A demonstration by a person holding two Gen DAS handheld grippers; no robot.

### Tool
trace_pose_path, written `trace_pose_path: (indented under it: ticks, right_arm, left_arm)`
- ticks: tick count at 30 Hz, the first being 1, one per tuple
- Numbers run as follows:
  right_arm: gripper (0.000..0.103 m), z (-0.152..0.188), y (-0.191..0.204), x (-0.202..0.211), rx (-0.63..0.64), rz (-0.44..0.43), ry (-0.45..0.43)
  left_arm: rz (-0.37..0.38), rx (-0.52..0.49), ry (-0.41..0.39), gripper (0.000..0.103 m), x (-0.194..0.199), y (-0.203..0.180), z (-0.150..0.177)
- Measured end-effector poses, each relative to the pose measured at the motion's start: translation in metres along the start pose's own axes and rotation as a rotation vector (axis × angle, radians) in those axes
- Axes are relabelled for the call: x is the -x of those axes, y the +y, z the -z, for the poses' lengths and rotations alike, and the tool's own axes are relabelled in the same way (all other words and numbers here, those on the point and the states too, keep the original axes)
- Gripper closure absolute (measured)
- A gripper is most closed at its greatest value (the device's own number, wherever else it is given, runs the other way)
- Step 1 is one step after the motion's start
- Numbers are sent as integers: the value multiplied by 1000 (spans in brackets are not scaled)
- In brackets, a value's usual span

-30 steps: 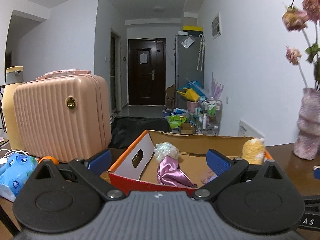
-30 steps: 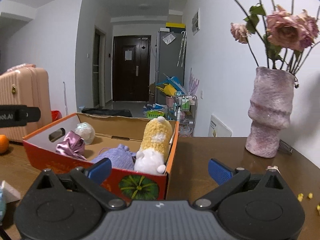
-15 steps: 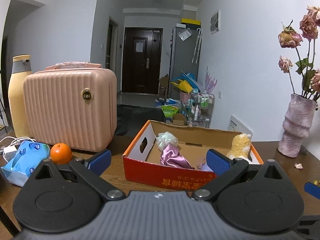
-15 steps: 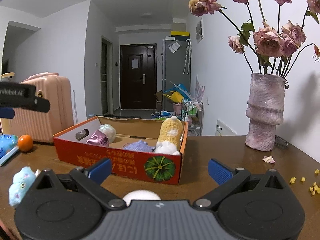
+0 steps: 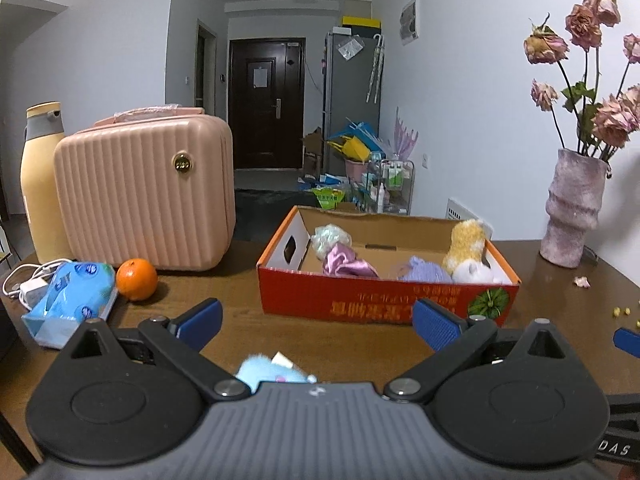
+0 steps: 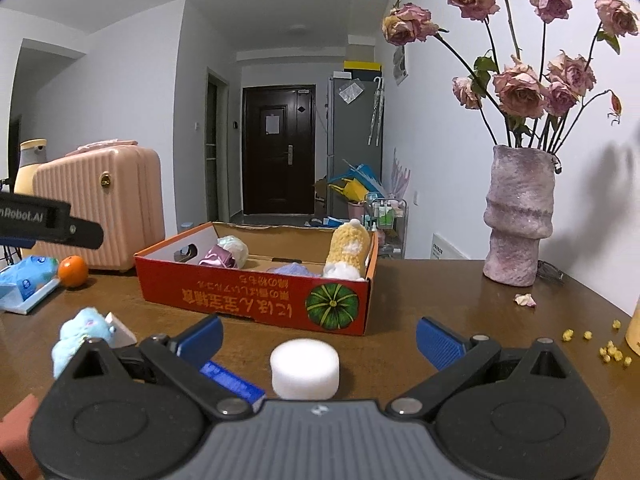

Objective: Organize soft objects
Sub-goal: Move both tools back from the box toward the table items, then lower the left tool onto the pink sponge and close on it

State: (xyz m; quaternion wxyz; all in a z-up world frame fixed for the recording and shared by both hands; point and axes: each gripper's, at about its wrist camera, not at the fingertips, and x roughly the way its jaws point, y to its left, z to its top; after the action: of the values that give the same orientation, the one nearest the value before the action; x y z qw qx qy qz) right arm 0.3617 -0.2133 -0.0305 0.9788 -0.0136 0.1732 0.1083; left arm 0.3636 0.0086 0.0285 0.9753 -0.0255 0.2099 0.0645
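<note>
Brown tabletop (image 6: 460, 300) held a red cardboard box (image 6: 256, 300) mid-frame; left gripper (image 5: 316, 320) and right gripper (image 6: 318, 334) gaped empty.

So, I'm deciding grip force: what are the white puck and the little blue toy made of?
The white cylindrical puck looks like matte foam, hedged: fine-grained surface, soft edges. The small light-blue toy appears plush: fuzzy pile, paper tag attached.
</note>
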Motion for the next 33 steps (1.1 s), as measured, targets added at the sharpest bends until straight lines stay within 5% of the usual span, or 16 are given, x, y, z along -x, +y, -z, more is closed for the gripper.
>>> trace_pose_path:
  ticks: [33]
  right_arm:
    - [0, 51, 29, 93, -38, -2, 48]
  left_arm:
    - [66, -52, -5, 0, 103, 22, 69]
